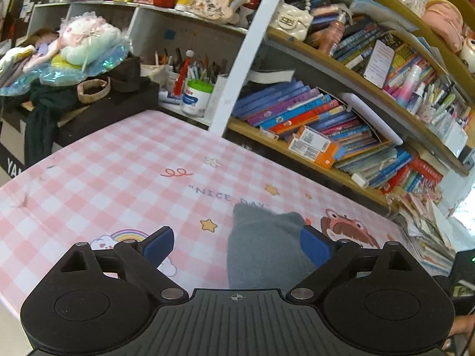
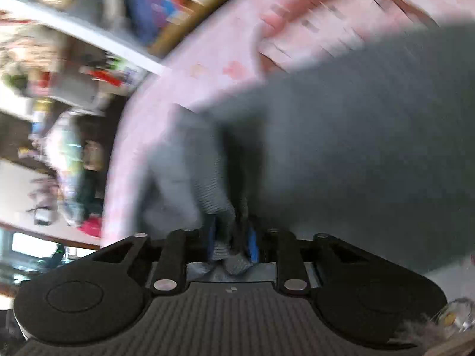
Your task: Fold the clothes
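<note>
We see our left gripper (image 1: 236,247) angled down over the pink checked bench (image 1: 118,166), its blue-padded fingers (image 1: 158,246) spread wide and clear of any cloth. A fold of the grey knitted garment (image 1: 261,246) lies on the bench between them, closer to the right-hand finger. Beyond the fingertips stands a crowded wooden bookshelf (image 1: 341,112).

The right wrist view is blurred. There our right gripper (image 2: 231,243) tilts down with its fingers drawn close, clamped on a ribbed edge of the same grey garment (image 2: 341,148), which spreads ahead and to the right of the fingers across the bench (image 2: 297,29).
</note>
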`<state>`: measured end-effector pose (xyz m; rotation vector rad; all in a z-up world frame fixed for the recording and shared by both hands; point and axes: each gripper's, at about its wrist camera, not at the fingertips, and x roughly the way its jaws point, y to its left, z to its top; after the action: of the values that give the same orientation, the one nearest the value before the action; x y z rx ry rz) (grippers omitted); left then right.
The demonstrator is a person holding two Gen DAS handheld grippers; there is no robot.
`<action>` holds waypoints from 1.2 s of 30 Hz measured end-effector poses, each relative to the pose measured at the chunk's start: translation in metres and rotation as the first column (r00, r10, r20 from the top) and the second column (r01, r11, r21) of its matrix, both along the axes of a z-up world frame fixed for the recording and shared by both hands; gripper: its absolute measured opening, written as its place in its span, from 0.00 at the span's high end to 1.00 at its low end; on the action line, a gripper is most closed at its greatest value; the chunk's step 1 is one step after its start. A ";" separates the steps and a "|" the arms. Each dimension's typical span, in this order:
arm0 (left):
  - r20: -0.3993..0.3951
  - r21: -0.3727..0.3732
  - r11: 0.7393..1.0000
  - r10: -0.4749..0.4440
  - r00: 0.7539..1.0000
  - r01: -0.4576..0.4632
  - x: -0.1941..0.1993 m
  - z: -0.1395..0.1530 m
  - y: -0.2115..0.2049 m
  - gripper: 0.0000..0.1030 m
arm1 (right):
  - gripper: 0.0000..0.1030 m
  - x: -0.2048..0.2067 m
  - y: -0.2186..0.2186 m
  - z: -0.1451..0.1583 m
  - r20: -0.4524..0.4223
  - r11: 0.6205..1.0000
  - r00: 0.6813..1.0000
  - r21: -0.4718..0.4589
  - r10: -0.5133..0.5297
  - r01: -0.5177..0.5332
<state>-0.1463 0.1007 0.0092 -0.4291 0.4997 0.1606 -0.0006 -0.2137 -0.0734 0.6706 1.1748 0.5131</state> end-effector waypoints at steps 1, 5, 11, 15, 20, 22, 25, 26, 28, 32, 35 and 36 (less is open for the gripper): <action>-0.001 -0.009 1.000 -0.014 1.000 0.014 0.001 0.000 0.000 0.09 | 0.68 -0.001 -0.004 -0.002 -0.006 1.000 1.000 0.015 -0.013 0.013; -0.073 -0.070 0.996 -0.051 0.996 0.046 0.009 -0.005 0.003 0.09 | 0.48 -0.005 -0.004 0.008 0.049 1.000 0.999 0.004 -0.011 0.011; -0.112 -0.069 0.997 -0.030 0.993 0.023 0.011 -0.011 0.005 0.08 | 0.24 -0.009 -0.002 0.019 0.093 1.000 0.995 -0.016 -0.019 0.021; -0.106 -0.085 0.995 -0.051 0.993 0.042 0.011 -0.012 0.005 0.08 | 0.23 -0.007 -0.002 0.016 0.077 0.999 0.996 -0.019 -0.041 0.042; -0.103 -0.107 0.991 -0.093 0.990 0.081 0.012 -0.012 0.006 0.10 | 0.38 -0.008 0.003 0.013 0.058 0.999 0.998 -0.025 -0.018 0.019; -0.091 -0.116 0.988 -0.109 0.990 0.099 0.012 -0.012 0.006 0.14 | 0.59 -0.010 0.006 0.012 0.059 1.000 0.998 -0.018 0.005 -0.004; -0.071 -0.132 0.980 -0.156 0.985 0.146 0.011 -0.011 0.004 0.49 | 0.82 -0.014 0.002 0.018 0.106 1.000 0.994 0.030 -0.001 -0.002; -0.078 -0.133 0.978 -0.174 0.982 0.163 0.012 -0.012 0.003 0.59 | 0.86 -0.016 -0.002 0.022 0.137 0.998 0.990 0.061 -0.022 0.013; -0.097 -0.136 0.970 -0.216 0.972 0.202 0.015 -0.015 -0.001 0.81 | 0.88 -0.021 -0.006 0.030 0.197 0.996 0.979 0.090 -0.046 0.029; -0.161 -0.133 0.955 -0.284 0.945 0.264 0.024 -0.030 -0.006 0.88 | 0.88 -0.022 -0.005 0.033 0.218 0.998 0.974 0.037 -0.056 0.049; -0.207 -0.174 0.940 -0.326 0.923 0.293 0.032 -0.045 -0.006 0.90 | 0.84 -0.017 0.001 0.012 0.105 0.995 0.993 -0.078 -0.059 0.067; -0.212 -0.167 0.938 -0.337 0.917 0.305 0.033 -0.047 -0.007 0.90 | 0.83 -0.017 -0.001 0.008 0.096 0.994 0.992 -0.068 -0.077 0.084</action>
<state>-0.1133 0.0937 -0.0381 -0.4512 0.8136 -0.1428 -0.0177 -0.2151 -0.0658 0.6236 1.0696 0.4278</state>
